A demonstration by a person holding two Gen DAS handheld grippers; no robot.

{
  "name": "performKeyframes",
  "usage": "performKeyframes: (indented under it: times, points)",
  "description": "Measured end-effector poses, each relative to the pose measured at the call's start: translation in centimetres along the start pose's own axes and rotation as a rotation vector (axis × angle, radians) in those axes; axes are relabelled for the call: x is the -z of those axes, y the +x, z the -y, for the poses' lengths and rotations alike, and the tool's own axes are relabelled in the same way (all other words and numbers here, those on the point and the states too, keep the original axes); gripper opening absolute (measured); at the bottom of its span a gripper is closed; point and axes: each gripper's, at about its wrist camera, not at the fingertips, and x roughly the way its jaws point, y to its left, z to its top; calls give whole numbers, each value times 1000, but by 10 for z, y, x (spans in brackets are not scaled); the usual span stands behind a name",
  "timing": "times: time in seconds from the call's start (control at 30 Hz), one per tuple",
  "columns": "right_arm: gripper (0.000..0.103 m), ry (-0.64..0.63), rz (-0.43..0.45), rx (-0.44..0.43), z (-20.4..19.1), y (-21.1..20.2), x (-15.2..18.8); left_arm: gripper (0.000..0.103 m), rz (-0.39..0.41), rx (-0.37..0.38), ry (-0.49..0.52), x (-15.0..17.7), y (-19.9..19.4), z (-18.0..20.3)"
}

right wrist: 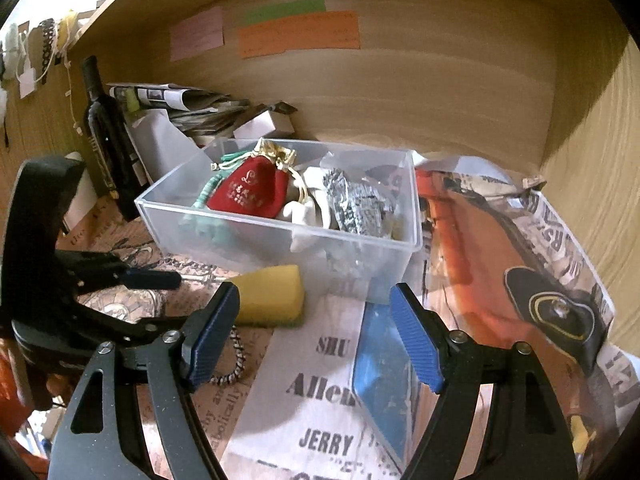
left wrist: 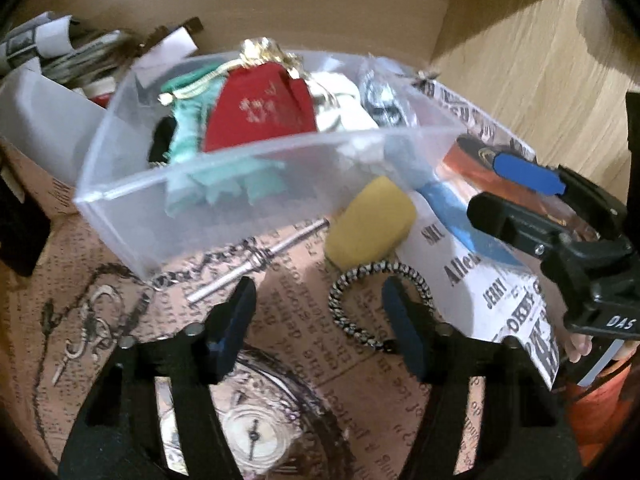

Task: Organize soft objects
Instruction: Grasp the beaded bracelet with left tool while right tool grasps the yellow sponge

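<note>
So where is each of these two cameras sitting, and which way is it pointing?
Left wrist: sits on the left gripper, looks down along its fingers at the bracelet; the right gripper shows at its right edge.
Right wrist: sits on the right gripper, faces the shelf's back; the left gripper shows at its left edge.
Both see the clear box, red pouch and yellow sponge.

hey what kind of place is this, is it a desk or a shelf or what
Probably a wooden shelf or cupboard nook at home, used for storage. Wood walls close it in, sticky notes hang on the back, and a clear bin of small soft things sits on newspaper.
</note>
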Motion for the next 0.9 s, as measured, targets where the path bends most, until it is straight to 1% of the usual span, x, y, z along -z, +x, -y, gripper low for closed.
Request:
performKeyframes:
  times: [0.03, 0.07, 0.1, 0.17, 0.23, 0.3, 0.4, 0.5, 0.7, 0.9]
  points:
    - [75, 3, -2, -3, 0, 0, 1, 49, -13, 7, 8, 1, 4, 2]
    - [75, 5, -4, -5, 0, 1, 1, 46, -21, 10, 13, 2, 7, 4]
    - [75, 6, -6, -6, 0, 1, 1, 40, -29, 12, 16, 3, 10, 5]
    - [75, 5, -10, -12, -1, 3, 1, 34, -18, -5, 27, 4, 13, 6]
    - [75, 0, -15, -17, -4, 5, 1, 18, -10, -6, 26, 4, 13, 6]
    - [75, -5, -21, -24, -6, 8, 0, 10, -8, 8, 16, 4, 12, 3]
    - [75, -20, -31, -33, -11, 14, -1, 8, 8, -4, 4, 7, 8, -2]
    - [75, -29, -45, -41, -15, 21, -3, 7, 39, -10, -22, 12, -4, -12]
    - [75, -40, -87, -66, -22, 39, -4, 7, 121, -50, -67, 14, -35, -30]
    - [75, -72, -137, -93, -34, 56, -2, 7, 199, -90, -84, 6, -61, -42]
